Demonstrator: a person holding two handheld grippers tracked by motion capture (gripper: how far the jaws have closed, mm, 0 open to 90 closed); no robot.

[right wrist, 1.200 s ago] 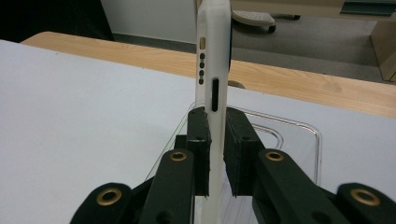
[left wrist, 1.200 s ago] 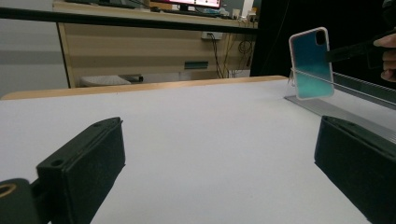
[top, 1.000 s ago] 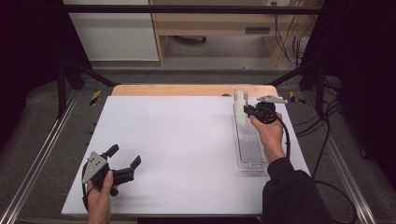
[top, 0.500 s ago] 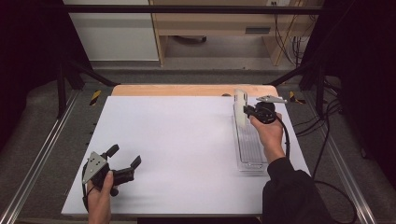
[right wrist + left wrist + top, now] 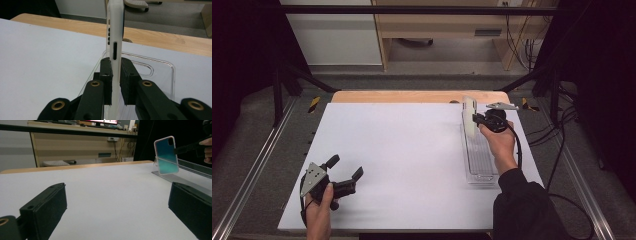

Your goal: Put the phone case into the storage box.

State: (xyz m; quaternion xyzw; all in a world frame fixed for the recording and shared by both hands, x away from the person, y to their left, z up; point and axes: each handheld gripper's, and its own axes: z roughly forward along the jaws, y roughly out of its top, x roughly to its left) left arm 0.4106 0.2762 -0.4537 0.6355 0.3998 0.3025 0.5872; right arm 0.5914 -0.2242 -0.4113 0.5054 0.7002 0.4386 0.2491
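A person sits at a white table [image 5: 412, 165], a 2-jaw gripper in each hand. All places here are given from the clear plastic tray [image 5: 479, 155], a long narrow tray lying near the table's right edge.

The right gripper [image 5: 476, 120] hangs over the tray's far end. Its jaws are clamped tight on a phone case [image 5: 469, 117], white-edged with a teal back, held upright on its long edge just above the tray. In the right gripper view the pads grip the case [image 5: 115, 37] on its 2 flat faces, low down, so most of it stands free above them.

The left gripper [image 5: 346, 172] rests far to the tray's left, near the table's front edge. Its jaws stand wide apart with nothing between them.

The step in hand looks like setting the case into the tray, or lifting it out. To do it well, keep the case level with the tray's long walls and move slowly, since the low grip could let it tip.

Left of the tray lies broad bare tabletop, good room for moving. To its right the table edge is close, and a wooden strip [image 5: 412, 96] lies just beyond the tray's far end.
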